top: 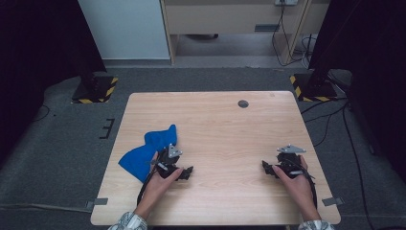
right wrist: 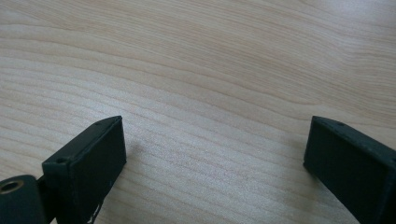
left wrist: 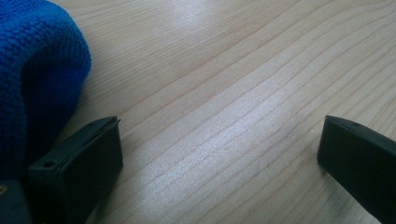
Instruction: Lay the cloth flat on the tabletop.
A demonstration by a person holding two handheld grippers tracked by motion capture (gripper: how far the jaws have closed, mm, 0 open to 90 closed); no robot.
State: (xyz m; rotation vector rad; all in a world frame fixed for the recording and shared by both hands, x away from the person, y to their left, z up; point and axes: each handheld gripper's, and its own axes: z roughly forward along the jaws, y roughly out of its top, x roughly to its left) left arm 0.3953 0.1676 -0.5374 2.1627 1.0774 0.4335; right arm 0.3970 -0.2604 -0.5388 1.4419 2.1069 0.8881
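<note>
A crumpled blue knitted cloth (top: 146,149) lies on the left part of the light wooden table (top: 215,124). My left gripper (top: 184,171) rests low on the table just right of the cloth, held by a hand from below. In the left gripper view its jaws stand wide apart over bare wood, nothing between them, and the blue cloth (left wrist: 32,79) bulges at the left beside one finger (left wrist: 86,163). My right gripper (top: 269,168) sits low on the right side of the table, far from the cloth. Its jaws are spread wide over bare wood (right wrist: 210,93), and the left finger (right wrist: 91,163) touches nothing.
A small dark round grommet (top: 243,103) sits near the table's far edge. Grey tape tabs (top: 96,201) mark the near corners. Dark stands with yellow-black striped bases (top: 95,91) flank the table on the carpet. Cables run on the floor at right.
</note>
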